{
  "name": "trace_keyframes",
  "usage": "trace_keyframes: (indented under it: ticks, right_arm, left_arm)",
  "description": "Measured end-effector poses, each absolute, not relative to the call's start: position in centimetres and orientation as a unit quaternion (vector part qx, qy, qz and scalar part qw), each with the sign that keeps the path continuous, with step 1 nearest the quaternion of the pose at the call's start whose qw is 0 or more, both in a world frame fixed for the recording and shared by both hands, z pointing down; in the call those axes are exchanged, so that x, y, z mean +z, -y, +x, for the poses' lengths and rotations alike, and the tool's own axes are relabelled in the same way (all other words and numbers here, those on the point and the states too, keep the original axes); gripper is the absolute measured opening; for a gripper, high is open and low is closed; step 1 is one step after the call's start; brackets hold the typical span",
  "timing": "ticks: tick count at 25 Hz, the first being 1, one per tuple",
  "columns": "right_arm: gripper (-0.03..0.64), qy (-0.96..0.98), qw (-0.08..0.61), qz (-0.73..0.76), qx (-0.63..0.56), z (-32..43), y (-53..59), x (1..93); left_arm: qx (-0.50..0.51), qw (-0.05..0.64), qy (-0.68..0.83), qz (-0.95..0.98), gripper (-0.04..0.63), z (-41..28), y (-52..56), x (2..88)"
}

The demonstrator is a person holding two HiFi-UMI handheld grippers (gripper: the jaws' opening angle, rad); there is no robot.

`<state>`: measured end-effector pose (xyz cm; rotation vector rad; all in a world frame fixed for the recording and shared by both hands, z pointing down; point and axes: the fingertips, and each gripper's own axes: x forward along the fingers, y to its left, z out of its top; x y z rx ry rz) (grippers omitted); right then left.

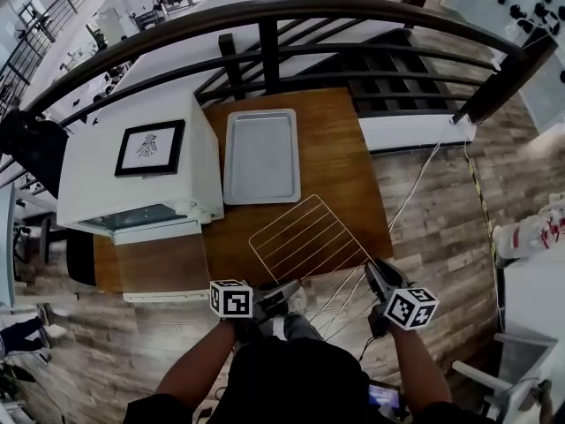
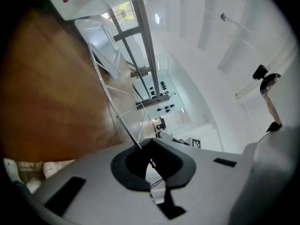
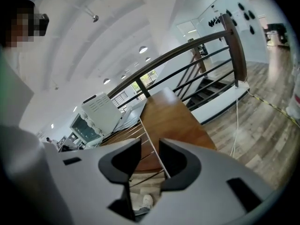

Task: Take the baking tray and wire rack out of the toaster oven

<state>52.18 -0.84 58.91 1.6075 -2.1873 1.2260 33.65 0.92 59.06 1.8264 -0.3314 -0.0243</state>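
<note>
Brown table out in front, dark rail curving behind it.
The wooden table [image 1: 340, 162] stood on a plank floor [image 1: 441, 237], the railing [image 1: 265, 11] arched past its far edge with stairs [image 1: 397, 69] beyond, a white cable [image 1: 415, 184] trailed off its right side, and a black-framed print [image 1: 150, 148] lay face up at the left.

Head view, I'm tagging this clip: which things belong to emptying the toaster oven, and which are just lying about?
Belong to the job:
toaster oven
baking tray, on the table
wire rack, overhanging the table's edge
left gripper, shut on the rack
right gripper, jaws astride a rack wire

Just lying about:
framed picture on the oven
white cable on the floor
railing
</note>
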Motion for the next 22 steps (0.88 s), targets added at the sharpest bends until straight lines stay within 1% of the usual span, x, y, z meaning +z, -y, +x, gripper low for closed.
trace_keyframes:
  ticks: [9, 22]
  right_arm:
    - [0.118, 0.7, 0.064, 0.573, 0.421, 55.6, -1.7, 60.2]
    - [0.126, 0.653, 0.099, 0.62, 0.423, 56.7, -0.8, 62.9]
  left_arm:
    - [0.077, 0.6, 0.058, 0.794, 0.009, 38.3, 1.8, 59.7]
    - [0.146, 0.635, 0.04, 0.758, 0.014, 40.5, 5.2, 63.1]
